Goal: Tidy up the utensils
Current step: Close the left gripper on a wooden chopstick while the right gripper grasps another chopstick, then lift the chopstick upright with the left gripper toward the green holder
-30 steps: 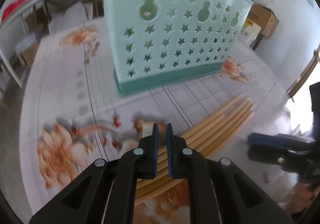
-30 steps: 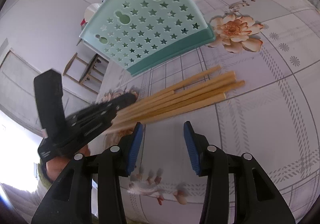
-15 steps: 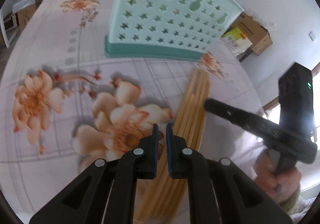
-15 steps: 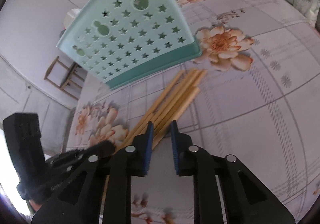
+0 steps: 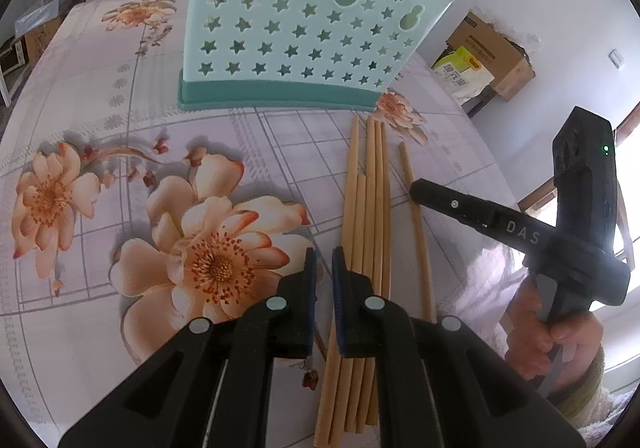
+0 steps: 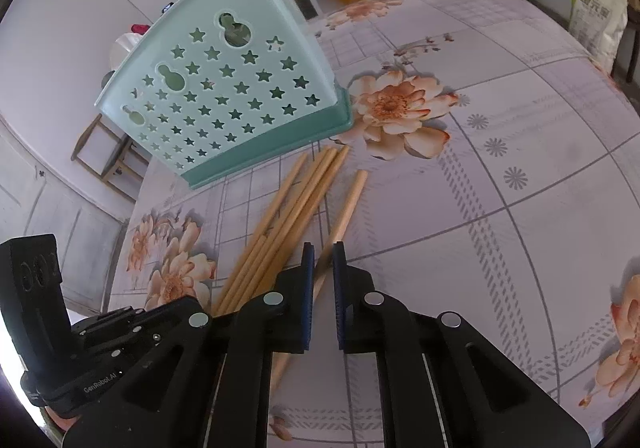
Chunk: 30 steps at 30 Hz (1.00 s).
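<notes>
Right tongs pinching one chopstick, left tongs pressed together on nothing.

I've just been closing my right gripper [image 6: 320, 268] on the lone chopstick [image 6: 347, 204]; left gripper [image 5: 323, 268] w/ jaws together beside the chopstick bundle [image 5: 370, 208] (mid-table, near the holder [image 5: 296, 36]).

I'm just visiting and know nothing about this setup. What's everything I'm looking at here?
Utensil holder: one, mint green with star holes, standing behind the chopsticks.
Chopsticks: about five bundled, pale wood, lying before it.
Lone chopstick: one, pale wood, beside the bundle.
Tablecloth: one, lilac with peach flowers, under everything.
Cardboard box: one, brown, in the background.
Left hand-held gripper: one, black, shut, empty, beside the bundle.
Right hand-held gripper: one, black, jaws just closed onto the lone chopstick.
</notes>
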Motion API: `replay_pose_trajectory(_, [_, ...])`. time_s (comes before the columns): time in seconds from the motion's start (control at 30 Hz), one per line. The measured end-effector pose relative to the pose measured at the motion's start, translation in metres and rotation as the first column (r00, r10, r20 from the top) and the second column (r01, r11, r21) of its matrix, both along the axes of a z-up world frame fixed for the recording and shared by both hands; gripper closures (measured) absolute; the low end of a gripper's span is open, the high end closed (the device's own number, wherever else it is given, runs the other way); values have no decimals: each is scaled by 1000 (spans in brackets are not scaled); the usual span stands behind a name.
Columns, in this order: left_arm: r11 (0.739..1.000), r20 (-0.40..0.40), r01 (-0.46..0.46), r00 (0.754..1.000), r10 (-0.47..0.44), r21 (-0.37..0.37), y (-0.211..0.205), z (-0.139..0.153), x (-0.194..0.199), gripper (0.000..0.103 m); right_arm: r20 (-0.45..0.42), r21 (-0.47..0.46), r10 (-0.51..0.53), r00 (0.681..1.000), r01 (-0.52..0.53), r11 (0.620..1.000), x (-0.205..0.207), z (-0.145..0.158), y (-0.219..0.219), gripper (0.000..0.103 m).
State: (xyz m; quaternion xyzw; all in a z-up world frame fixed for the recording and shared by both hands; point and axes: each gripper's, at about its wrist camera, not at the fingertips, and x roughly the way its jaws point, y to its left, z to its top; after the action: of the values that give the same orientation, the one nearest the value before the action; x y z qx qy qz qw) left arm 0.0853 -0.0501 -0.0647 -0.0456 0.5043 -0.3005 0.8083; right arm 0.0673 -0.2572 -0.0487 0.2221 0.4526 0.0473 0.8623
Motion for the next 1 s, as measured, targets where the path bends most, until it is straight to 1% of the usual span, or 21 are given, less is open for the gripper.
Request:
replay_pose_trajectory(0.07, [1000, 11, 0, 1000, 0, -1, 0, 2, 0, 96, 3, 4, 8, 1000, -8, 1000, 1, 1, 0, 92])
replay_pose_trajectory(0.17, [1000, 37, 8, 999, -8, 8, -2, 5, -1, 94, -4, -24, 4, 1000, -5, 1000, 3, 1, 0, 92])
replay_pose_trajectory(0.23, [1000, 53, 20, 998, -21, 15, -4, 8, -1, 92, 1, -41, 11, 1000, -11, 999, 5, 1, 3, 93])
replay_pose_trajectory(0.33, [999, 79, 49, 996, -51, 23, -10, 11, -4, 87, 2, -98, 25, 1000, -25, 995, 4, 2, 7, 94])
replay_pose_trajectory(0.4, [996, 100, 74, 992, -78, 39, -15, 12, -7, 86, 4, -116, 23, 1000, -22, 993, 2, 2, 6, 95])
replay_pose_trajectory(0.5, [991, 134, 96, 985, -108, 94, -24, 10, -10, 85, 7, -101, 14, 1000, -13, 995, -1, 0, 2, 96])
replay_pose_trajectory(0.6, [983, 149, 100, 981, -123, 153, -32, 5, -10, 85, 10, -99, 13, 1000, -12, 995, -3, -1, 0, 96])
replay_pose_trajectory(0.7, [982, 159, 102, 979, -127, 160, -36, 3, -8, 85, 12, -96, 13, 1000, -12, 995, -4, -1, 0, 96])
replay_pose_trajectory(0.87, [980, 163, 79, 980, -110, 185, -35, 1, -1, 85, 19, -85, 15, 1000, -13, 996, -5, -1, -3, 96])
replay_pose_trajectory(1.0, [975, 177, 83, 977, -121, 206, -36, 0, 0, 85, 22, -84, 16, 1000, -14, 996, -6, -1, -3, 96])
